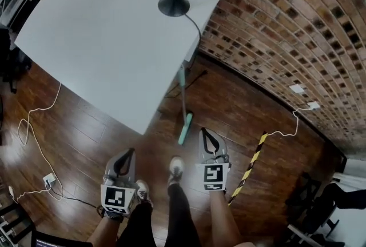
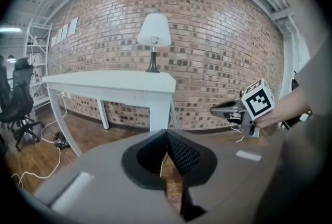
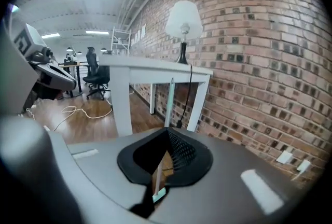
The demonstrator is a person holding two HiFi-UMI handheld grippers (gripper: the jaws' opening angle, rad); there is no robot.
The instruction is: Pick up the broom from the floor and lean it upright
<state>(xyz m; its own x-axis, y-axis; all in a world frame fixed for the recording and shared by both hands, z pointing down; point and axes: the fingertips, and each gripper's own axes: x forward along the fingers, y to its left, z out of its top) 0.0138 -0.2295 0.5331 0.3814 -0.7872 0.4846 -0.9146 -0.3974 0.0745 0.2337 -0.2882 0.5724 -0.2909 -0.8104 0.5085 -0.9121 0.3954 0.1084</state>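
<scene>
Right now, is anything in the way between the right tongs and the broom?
No, nothing that I can see. The broom stands upright against the table edge. Only bare floor lies between it and the right tongs, which are shut and empty.

The head camera looks steeply down from high up at the white surface [image 1: 97,40] and the floor [image 1: 86,143]. Close below it are the left tongs [image 1: 130,152] and the right tongs [image 1: 205,131]. Each tongs camera sits just behind its own tongs and looks forward along them. The left one faces the surface's long side. The right one faces the surface's end by the brick wall [image 3: 259,52]. All three views share the surface and the lamp [image 1: 173,3].
</scene>
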